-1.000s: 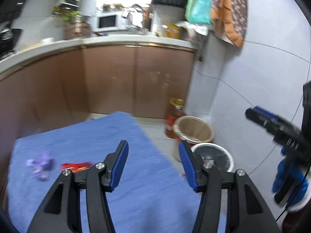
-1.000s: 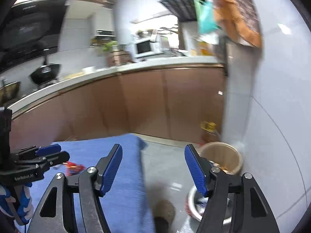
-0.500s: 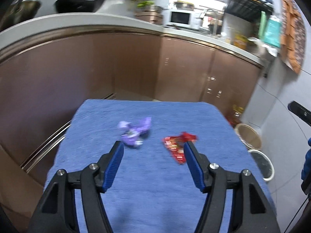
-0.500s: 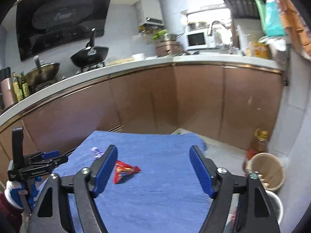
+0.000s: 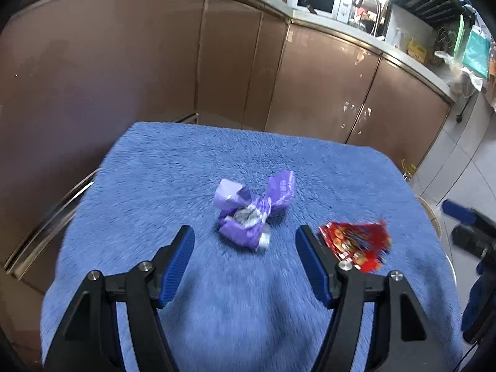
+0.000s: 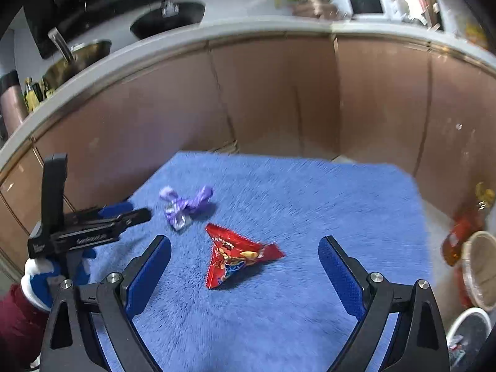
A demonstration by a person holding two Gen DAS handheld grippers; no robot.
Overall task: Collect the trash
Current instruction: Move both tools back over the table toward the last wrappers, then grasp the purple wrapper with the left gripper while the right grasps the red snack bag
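Observation:
A crumpled purple wrapper (image 5: 251, 214) and a red snack wrapper (image 5: 356, 243) lie on a blue fluffy cloth (image 5: 186, 170) over a small table. My left gripper (image 5: 245, 245) is open and empty, just short of the purple wrapper, which sits between its jaws' line. My right gripper (image 6: 245, 260) is open and empty, with the red wrapper (image 6: 235, 257) between and just ahead of its fingers. The purple wrapper (image 6: 186, 206) lies to the left there, near the left gripper (image 6: 136, 212).
Brown kitchen cabinets (image 5: 310, 86) curve behind the table under a countertop. A tan bin (image 6: 480, 272) and a white-rimmed bin (image 6: 471, 331) stand on the floor at the right, beside an oil bottle (image 6: 462, 232).
Both grippers swung from the bins and wall round to the table and dropped closer to the cloth. The wrappers now loom larger, each near a gripper. Both stay open.

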